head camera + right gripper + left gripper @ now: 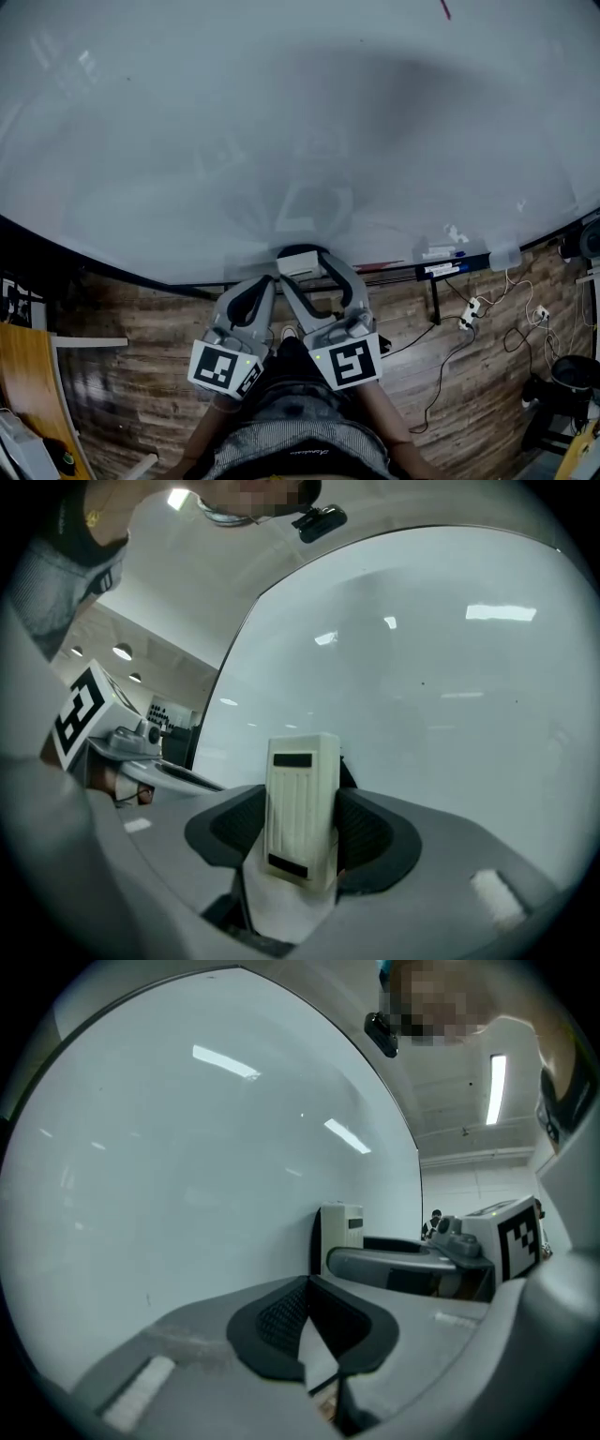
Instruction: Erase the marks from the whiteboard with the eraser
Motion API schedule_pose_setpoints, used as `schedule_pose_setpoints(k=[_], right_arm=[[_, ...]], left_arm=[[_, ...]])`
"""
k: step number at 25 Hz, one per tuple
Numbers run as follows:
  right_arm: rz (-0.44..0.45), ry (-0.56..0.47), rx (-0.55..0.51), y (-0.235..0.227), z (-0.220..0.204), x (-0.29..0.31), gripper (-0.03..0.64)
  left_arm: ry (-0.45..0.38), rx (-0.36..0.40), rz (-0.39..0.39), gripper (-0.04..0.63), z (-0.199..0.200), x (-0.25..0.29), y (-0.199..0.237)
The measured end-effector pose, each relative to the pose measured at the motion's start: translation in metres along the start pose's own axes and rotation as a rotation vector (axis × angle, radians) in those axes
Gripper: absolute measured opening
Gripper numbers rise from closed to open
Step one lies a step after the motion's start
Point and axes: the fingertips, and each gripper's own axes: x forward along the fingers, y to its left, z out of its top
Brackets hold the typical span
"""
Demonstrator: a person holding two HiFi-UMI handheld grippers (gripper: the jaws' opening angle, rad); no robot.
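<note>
Eraser (302, 799) sits clamped in right claw (302, 841) by whiteboard (450, 686).

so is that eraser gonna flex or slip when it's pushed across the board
Probably stiff: the eraser looks like a hard ribbed plastic block, so it shouldn't flex. Likely light, being small and boxy. It might twist under sideways drag on the whiteboard, since the right gripper pinches only its lower part.

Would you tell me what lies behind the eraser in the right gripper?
The whiteboard, bare around the eraser. The patch of board that the eraser covers, and any marks there, cannot be seen.
</note>
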Motion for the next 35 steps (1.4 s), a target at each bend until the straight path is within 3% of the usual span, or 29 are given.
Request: schedule_pose_setpoints(k=[5,11,19,35], right_arm=[[0.003,0.025,0.002,0.000,-0.002,-0.001,0.244],[0.033,0.003,-0.015,-0.010,0.000,-0.009,0.244],[0.072,0.003,-0.012,-0.055,-0.001,-0.040,0.242],[0.019,0.015,-0.005,-0.145,-0.019,-0.101,0.244]], left_arm=[[0.018,0.004,-0.026,0.003,-0.004,0.005,-0.006],[0.031,0.020,-0.004,0.003,-0.006,0.019,-0.015],[0.038,-0.017,0.069,0.003,-0.005,0.052,-0.050],[0.040,0.001,0.048,0.003,-0.006,0.113,-0.129]])
